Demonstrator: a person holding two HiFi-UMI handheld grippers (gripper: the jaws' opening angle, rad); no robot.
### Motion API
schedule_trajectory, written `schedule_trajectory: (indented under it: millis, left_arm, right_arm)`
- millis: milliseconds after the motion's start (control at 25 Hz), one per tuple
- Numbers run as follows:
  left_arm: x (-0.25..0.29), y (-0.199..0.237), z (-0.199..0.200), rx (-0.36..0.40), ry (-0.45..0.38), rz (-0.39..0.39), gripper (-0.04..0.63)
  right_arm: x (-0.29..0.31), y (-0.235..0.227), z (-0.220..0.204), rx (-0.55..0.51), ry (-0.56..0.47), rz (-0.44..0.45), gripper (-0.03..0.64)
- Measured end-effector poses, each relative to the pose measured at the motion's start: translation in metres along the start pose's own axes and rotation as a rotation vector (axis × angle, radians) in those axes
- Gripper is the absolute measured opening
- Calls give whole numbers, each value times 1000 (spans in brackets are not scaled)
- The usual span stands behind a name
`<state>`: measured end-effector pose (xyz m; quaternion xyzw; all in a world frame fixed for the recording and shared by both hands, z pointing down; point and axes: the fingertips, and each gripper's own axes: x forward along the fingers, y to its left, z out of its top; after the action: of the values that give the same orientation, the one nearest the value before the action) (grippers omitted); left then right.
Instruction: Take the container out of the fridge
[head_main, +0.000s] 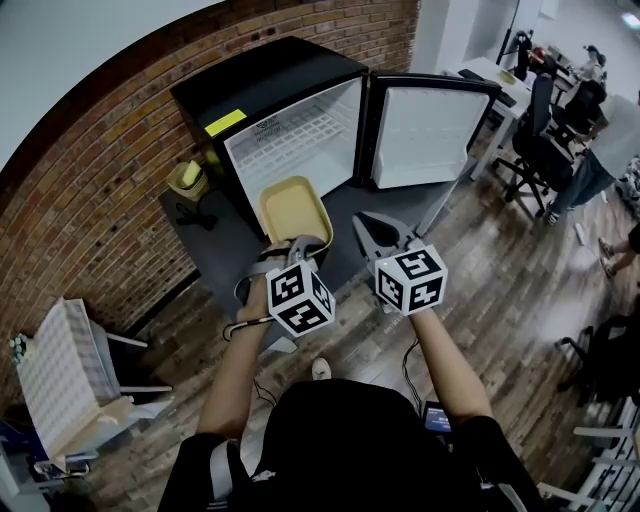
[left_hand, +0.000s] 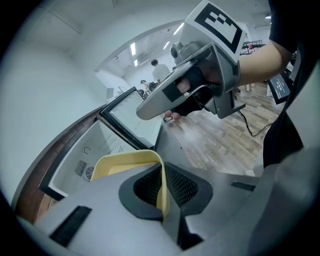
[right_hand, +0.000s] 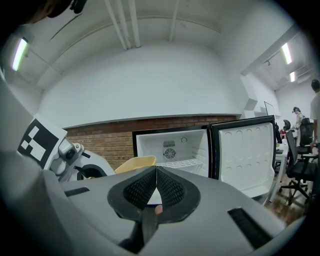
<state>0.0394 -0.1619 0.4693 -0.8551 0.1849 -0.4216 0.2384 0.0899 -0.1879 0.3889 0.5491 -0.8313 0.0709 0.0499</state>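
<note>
The yellow container (head_main: 295, 208) hangs in the air in front of the open black fridge (head_main: 290, 125), outside its white interior. My left gripper (head_main: 297, 243) is shut on the container's near rim. In the left gripper view the thin yellow wall (left_hand: 161, 186) is pinched between the dark ribbed pads, and the tray (left_hand: 125, 162) stretches away toward the fridge. My right gripper (head_main: 364, 224) floats just right of the container, shut and empty. In its own view the right gripper's (right_hand: 156, 175) pads meet with nothing between them, and the container (right_hand: 135, 163) shows left of them.
The fridge door (head_main: 428, 130) stands swung open to the right. A small yellowish object (head_main: 187, 178) sits by the brick wall left of the fridge. A white rack (head_main: 60, 370) is at the far left. Office chairs (head_main: 540, 140), desks and a person (head_main: 605, 150) fill the right.
</note>
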Motion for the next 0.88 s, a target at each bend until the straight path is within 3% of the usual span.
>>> schedule_trajectory:
  millis: [880]
  left_arm:
    - [-33,-100,44,-18,23,-8,31]
  right_arm:
    - [-111,9,-36,34,-4,7,40]
